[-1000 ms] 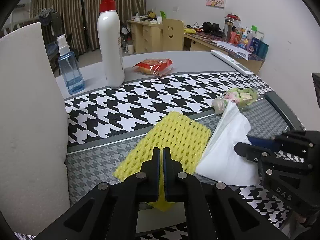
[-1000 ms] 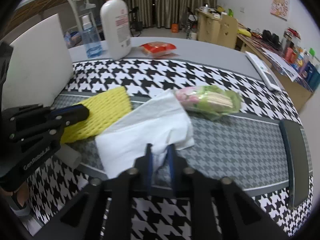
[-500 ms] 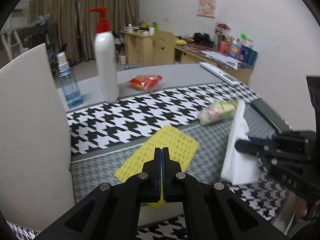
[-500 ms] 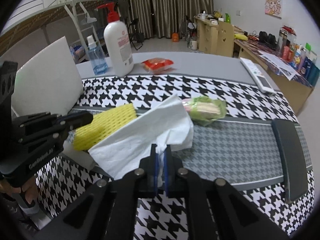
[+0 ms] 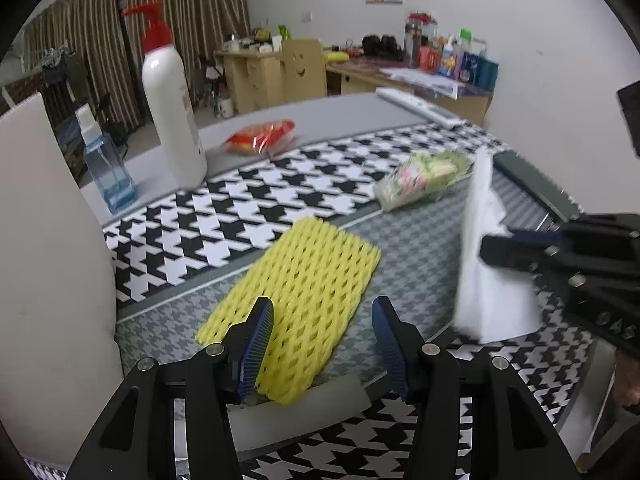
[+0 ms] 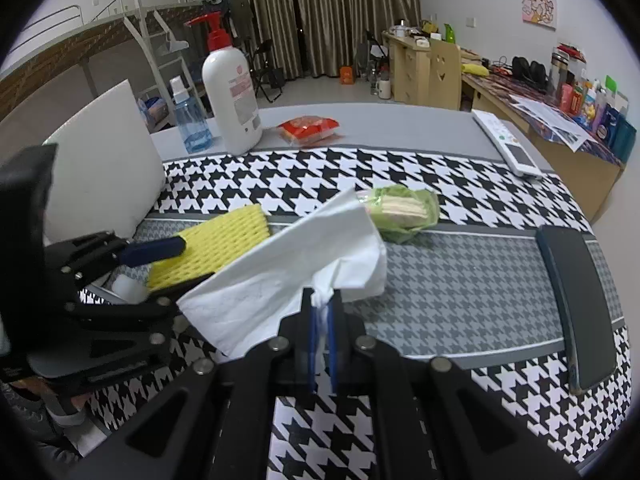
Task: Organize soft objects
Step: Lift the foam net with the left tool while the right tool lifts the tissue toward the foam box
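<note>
Right now the main risk sits with the white tissue (image 6: 288, 276): the right gripper (image 6: 321, 340) is clenched on just one bunched corner, so the sheet hangs loose and lifted, and a quick swing could probably tear it or let it slide out of the pads. It also droops toward the left gripper's arm, so it may snag there.

Second risk: the yellow foam net (image 5: 304, 300) is let go. The left gripper (image 5: 322, 328) has just been opening, its jaws now stand apart with the net between them but neither pad pressing on it. The net's near end rests up on a white foam roll (image 5: 304, 404), the far end flat on the houndstooth cloth (image 5: 224, 224); propped like that it could slip off the roll or get nudged if the left fingers (image 5: 256, 340) go forward.

Placement: net directly ahead of and under the left tongs, tissue in the right tongs, just to the net's right. A green wrapped snack pack (image 6: 404, 212) lies beyond the tissue, apart from both grippers. A white foam board (image 5: 44, 280) stands at the left, close to the net, and could get bumped.
</note>
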`<control>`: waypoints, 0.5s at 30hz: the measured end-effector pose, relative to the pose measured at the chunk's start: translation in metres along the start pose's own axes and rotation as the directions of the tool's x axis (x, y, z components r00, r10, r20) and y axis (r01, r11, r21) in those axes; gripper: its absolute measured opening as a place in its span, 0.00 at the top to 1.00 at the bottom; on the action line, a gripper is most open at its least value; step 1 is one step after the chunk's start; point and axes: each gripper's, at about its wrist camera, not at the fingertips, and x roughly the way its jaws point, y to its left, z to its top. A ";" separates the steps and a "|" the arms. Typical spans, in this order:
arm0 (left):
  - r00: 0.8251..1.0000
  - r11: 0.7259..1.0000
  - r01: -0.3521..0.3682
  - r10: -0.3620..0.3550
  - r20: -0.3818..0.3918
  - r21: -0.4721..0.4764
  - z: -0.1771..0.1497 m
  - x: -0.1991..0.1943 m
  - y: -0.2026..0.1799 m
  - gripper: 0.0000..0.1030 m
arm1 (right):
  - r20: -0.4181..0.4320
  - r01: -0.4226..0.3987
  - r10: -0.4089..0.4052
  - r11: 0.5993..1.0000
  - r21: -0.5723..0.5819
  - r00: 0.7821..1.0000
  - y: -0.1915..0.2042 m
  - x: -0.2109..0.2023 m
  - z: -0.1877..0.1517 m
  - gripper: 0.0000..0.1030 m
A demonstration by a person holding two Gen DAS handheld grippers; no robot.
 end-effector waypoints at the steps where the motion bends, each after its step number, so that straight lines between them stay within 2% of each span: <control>1: 1.000 1.000 -0.001 0.001 -0.006 0.002 -0.001 0.001 0.000 0.49 | 0.001 -0.002 0.002 1.000 0.001 1.000 0.000 -0.001 0.000 0.93; 4: 1.000 0.999 -0.027 0.027 -0.011 0.018 -0.002 0.004 -0.002 0.55 | 0.002 -0.001 0.001 1.000 0.007 1.000 -0.002 -0.002 -0.001 0.93; 8: 0.997 0.997 -0.073 0.073 -0.013 0.012 -0.003 0.005 0.004 0.77 | 0.009 -0.007 0.007 1.000 0.013 1.000 -0.002 -0.005 -0.002 0.93; 10: 0.997 0.997 -0.070 0.070 -0.013 0.016 -0.004 0.004 0.006 0.80 | 0.011 -0.009 0.009 1.000 0.015 1.000 -0.002 -0.007 -0.003 0.93; 12: 0.997 0.997 -0.074 0.074 -0.005 0.019 -0.004 0.001 0.006 0.90 | 0.017 -0.013 0.013 1.000 0.017 1.000 -0.001 -0.009 -0.004 0.93; 15: 0.999 0.999 -0.043 0.043 0.004 0.007 -0.004 -0.005 0.007 0.92 | 0.023 -0.015 0.014 1.000 0.018 1.000 0.001 -0.012 -0.005 0.93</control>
